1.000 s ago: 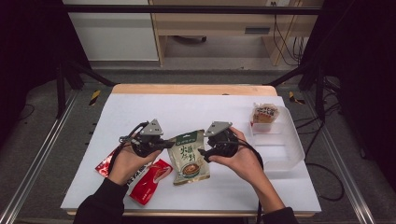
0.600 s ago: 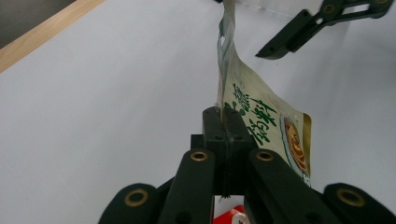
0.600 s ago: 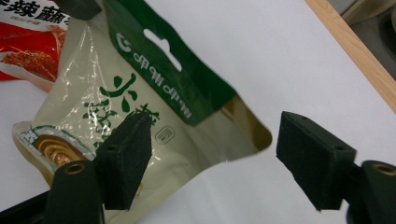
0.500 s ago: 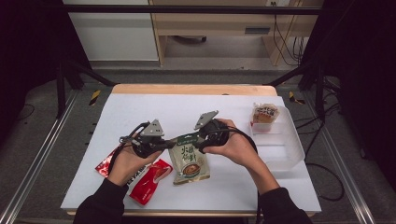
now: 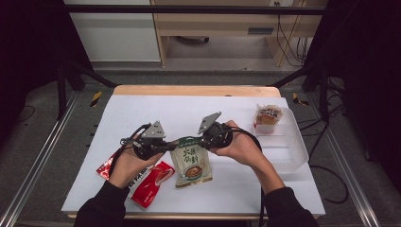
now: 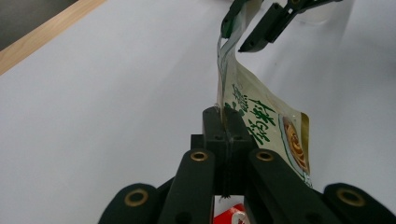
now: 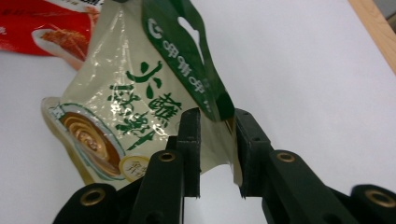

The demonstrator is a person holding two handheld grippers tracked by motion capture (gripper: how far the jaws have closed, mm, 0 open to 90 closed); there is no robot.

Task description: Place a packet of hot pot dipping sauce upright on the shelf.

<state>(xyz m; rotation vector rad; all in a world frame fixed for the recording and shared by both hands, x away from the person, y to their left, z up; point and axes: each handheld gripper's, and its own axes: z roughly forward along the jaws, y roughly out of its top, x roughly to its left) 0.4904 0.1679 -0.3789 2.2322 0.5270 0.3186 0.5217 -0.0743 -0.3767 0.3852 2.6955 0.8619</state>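
Observation:
A cream pouch [image 5: 191, 163] with a green top strip and a printed bowl hangs tilted just above the white table [image 5: 198, 111]. My left gripper [image 5: 172, 144] is shut on its upper left edge; in the left gripper view the pads [image 6: 215, 123] pinch the pouch [image 6: 261, 121]. My right gripper [image 5: 204, 139] is at the pouch's upper right corner. Its jaws have just been closing. In the right gripper view the right gripper [image 7: 217, 116] straddles the pouch [image 7: 135, 102] corner below the green strip [image 7: 187, 60], with a gap still showing between pads and film.
Two red snack packets [image 5: 153, 182] [image 5: 106, 165] lie under my left hand. A clear plastic bin [image 5: 283, 149] stands at the table's right with a small packet [image 5: 268, 115] at its far end. The wooden table edge [image 5: 198, 90] runs along the back.
My right hand has shifted slightly left and up to the pouch's top corner and rolled, and its jaws have narrowed around that corner. The left hand has kept still.

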